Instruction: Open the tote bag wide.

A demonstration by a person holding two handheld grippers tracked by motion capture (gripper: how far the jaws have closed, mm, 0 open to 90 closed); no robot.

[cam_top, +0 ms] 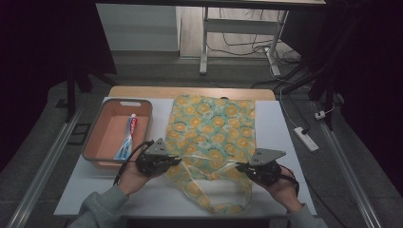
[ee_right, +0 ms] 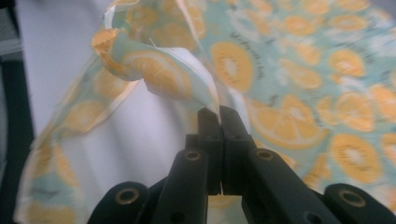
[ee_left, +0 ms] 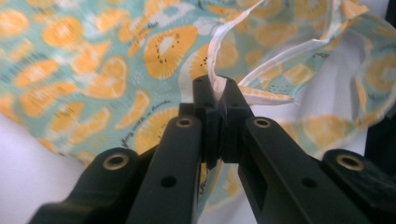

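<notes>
A fabric tote bag point(cam_top: 214, 128) printed with orange slices on teal lies flat on the white table point(cam_top: 285, 128); its handles trail toward the near edge. My left gripper point(cam_top: 177, 162) is at the bag's near left corner, shut on the bag's upper rim point(ee_left: 215, 86). My right gripper point(cam_top: 240, 166) is at the near right corner, shut on the rim there point(ee_right: 205, 88). Both pinches lift the cloth a little off the table, and the bag's mouth gapes slightly between them.
A shallow orange-lined grey bin point(cam_top: 119, 133) stands left of the bag, with a toothpaste tube point(cam_top: 127, 137) lying inside. The table's wooden far edge point(cam_top: 190, 91) runs behind the bag. A power strip point(cam_top: 306, 138) lies on the floor at the right.
</notes>
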